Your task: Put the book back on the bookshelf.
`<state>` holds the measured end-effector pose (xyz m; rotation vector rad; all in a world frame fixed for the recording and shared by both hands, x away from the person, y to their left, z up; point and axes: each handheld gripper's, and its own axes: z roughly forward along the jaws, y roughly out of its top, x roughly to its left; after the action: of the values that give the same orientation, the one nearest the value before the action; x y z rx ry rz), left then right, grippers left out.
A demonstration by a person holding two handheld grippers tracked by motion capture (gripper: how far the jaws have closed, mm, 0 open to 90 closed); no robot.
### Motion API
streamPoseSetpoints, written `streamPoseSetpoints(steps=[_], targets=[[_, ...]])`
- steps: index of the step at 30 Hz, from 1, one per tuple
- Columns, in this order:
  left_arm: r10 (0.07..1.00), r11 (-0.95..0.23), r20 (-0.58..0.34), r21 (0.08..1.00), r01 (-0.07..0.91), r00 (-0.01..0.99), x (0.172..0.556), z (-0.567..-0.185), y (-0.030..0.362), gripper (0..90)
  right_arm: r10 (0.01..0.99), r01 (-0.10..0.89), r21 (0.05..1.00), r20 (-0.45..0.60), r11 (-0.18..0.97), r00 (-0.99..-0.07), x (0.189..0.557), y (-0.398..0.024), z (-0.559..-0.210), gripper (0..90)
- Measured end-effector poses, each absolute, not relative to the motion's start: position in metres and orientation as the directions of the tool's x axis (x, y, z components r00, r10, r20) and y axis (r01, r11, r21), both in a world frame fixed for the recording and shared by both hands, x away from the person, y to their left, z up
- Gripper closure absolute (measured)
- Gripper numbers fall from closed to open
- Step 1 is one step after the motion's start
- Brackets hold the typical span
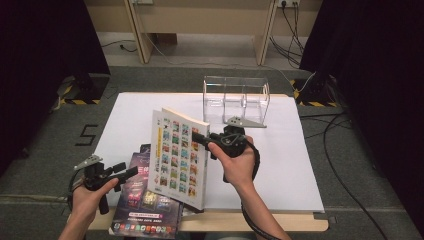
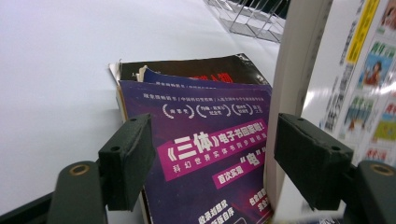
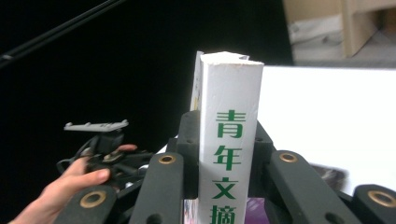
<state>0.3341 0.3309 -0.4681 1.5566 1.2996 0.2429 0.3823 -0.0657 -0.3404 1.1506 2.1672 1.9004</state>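
Observation:
A thick white book [image 1: 179, 157] with a grid of small cover pictures is held upright above the table's front, tilted a little. My right gripper [image 1: 197, 137] is shut on its spine [image 3: 231, 116], which bears green characters, with a pad on each side. My left gripper [image 1: 131, 172] is open at the front left, low over a stack of books topped by a purple one [image 1: 147, 210]. In the left gripper view the jaws [image 2: 212, 163] stand apart with the purple cover [image 2: 205, 140] behind them and the white book's page edge [image 2: 299, 60] by the right pad.
A clear acrylic rack [image 1: 237, 97] with dividers stands at the back of the white table sheet [image 1: 280, 160]. The purple stack overhangs the table's front edge. Dark curtains flank both sides, and cables run over the floor at the right.

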Motion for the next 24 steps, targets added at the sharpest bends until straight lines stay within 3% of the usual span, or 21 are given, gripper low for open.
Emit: streamPoseSetpoints(steps=[9, 24], targets=[[0.812, 0.137, -0.435, 0.79, 0.597, 0.389, 0.334, -0.468, 0.331, 27.8, 0.623, 0.398, 0.917, 0.317, -0.01, -0.715, 0.378, -0.077, -0.322, 74.1], [0.81, 0.149, -0.438, 0.797, 0.585, 0.39, 0.333, -0.467, 0.333, 28.1, 0.709, 0.321, 0.947, 0.239, -0.019, -0.663, 0.376, -0.093, -0.305, 74.1]])
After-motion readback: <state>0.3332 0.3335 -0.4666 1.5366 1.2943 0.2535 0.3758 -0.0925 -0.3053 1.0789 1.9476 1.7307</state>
